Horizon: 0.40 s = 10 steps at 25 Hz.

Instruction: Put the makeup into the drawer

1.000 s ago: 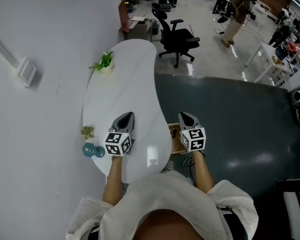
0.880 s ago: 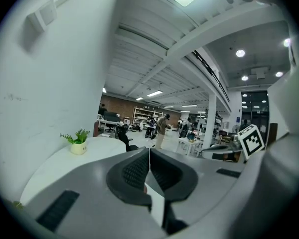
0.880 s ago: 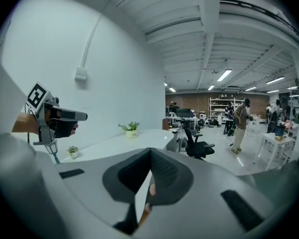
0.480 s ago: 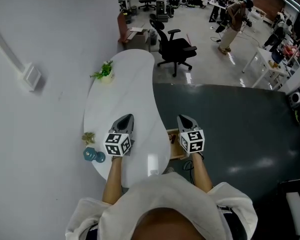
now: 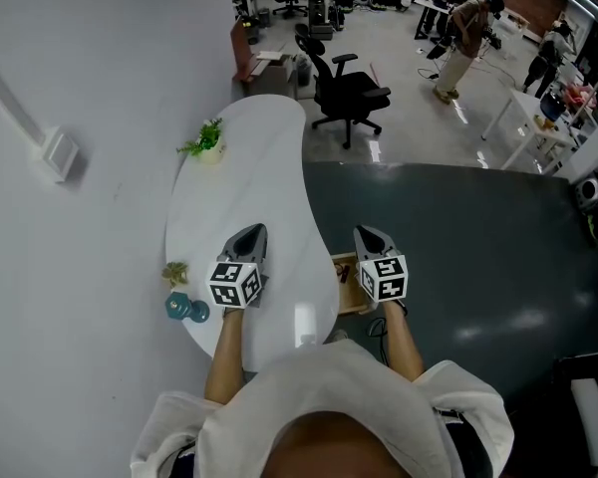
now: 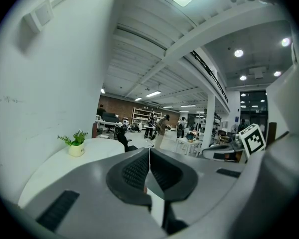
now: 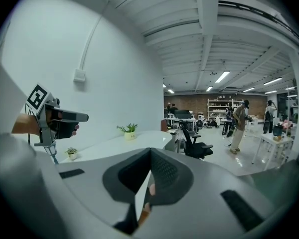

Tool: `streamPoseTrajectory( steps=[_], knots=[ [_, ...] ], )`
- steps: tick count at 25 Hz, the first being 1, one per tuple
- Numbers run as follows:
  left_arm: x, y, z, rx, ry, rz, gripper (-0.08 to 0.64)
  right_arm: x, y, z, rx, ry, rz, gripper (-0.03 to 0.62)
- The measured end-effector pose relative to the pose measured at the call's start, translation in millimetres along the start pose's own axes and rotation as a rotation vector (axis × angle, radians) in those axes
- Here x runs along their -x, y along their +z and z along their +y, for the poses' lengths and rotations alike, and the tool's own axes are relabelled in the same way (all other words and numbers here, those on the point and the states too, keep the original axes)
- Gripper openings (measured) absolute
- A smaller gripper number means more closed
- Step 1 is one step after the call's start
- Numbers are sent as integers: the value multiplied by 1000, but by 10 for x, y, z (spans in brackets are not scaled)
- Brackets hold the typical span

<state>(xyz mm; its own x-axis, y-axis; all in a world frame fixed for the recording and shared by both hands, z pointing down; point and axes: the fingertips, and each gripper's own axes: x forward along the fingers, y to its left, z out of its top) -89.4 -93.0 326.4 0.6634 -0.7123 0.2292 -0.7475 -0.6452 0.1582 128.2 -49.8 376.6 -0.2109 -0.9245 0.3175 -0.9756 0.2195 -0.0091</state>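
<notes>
**A:** Well, how do the two tools stand?

**B:** Both are pinched fully together on nothing. The left gripper [image 5: 249, 235] hangs over the glossy white kidney-shaped table [image 5: 269, 182], at lower centre of the head view. The right gripper [image 5: 373, 235] hangs off the table's right edge, above the shallow pale-wood drawer [image 5: 349, 295], which stands pulled out.

**A:** And the makeup?

**B:** Hard to say. A small dark item [image 5: 345, 270] lies in the drawer's upper left corner, too small to name. On the table at lower left sit a teal dumbbell-shaped object [image 5: 185, 308] and a tiny potted sprig [image 5: 174, 270]. Neither plainly reads as makeup.

**A:** So which stage is it?

**B:** An open drawer with empty tools fits the person about to fetch something. It equally fits something dropped in and the drawer yet to be shut.

**A:** What matters for doing it well?

**B:** Probably the surfaces. The tabletop is slick and mirror-bright, so small hard cases would likely skate, and the ribbed dark pads [image 6: 134, 171] should bite squarely. The drawer's walls look low and thin, so the right tool is best kept clear of the rim.
</notes>
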Motion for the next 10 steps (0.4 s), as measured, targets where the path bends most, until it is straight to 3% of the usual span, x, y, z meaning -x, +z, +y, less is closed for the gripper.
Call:
streamPoseTrajectory(
  steps=[10],
  knots=[
    [-68,-1,0,-6,-4,8,12,-57,-4,-35,-5,-3,2,-3]
  ],
)
